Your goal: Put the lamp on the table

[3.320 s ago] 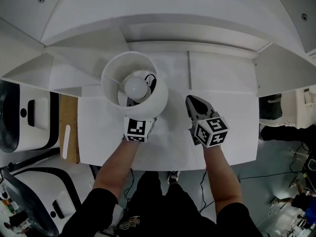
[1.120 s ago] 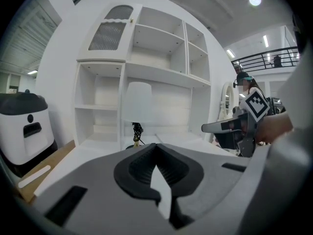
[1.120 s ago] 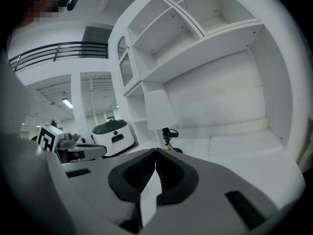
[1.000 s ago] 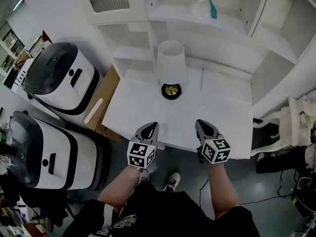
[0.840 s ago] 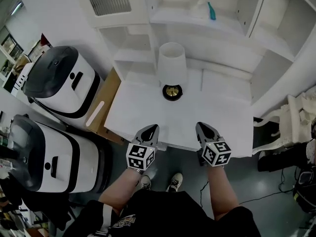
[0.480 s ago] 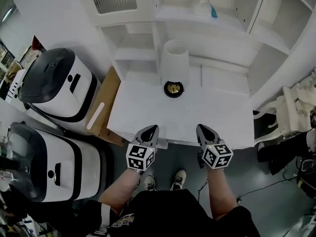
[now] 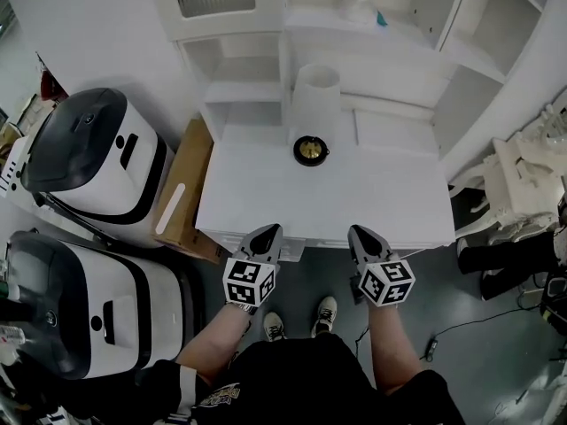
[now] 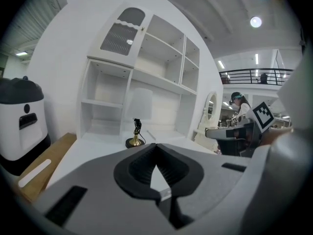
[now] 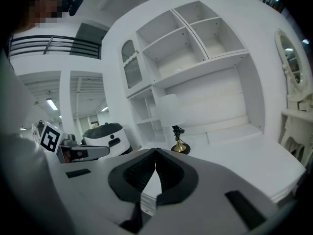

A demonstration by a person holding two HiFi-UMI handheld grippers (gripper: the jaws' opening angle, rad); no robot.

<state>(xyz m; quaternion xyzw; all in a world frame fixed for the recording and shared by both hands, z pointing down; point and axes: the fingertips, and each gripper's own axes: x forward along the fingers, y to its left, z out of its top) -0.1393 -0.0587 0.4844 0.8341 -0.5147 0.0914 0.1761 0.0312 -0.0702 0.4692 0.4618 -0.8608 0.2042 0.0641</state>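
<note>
Head view, starting at the left: two white-and-black machines (image 7: pixel 89 144) stand on the floor, with a cardboard slab (image 7: pixel 182 197) between them and the bench (image 7: pixel 248 193). The left claw (image 7: pixel 268 232) hangs just off the bench's front edge, its jaws pressed together on nothing. The lamp (image 7: pixel 315 103) stands upright towards the back of the bench, a white shade over a small brass foot. It is close to the shelf unit (image 7: pixel 390 51) and well apart from both claws. The right claw (image 7: pixel 361 234) is likewise closed and empty. To my eye the job looks done. The worry is that tall shade on so small a foot: a bump to the bench edge from either claw could rock the lamp or topple it.
</note>
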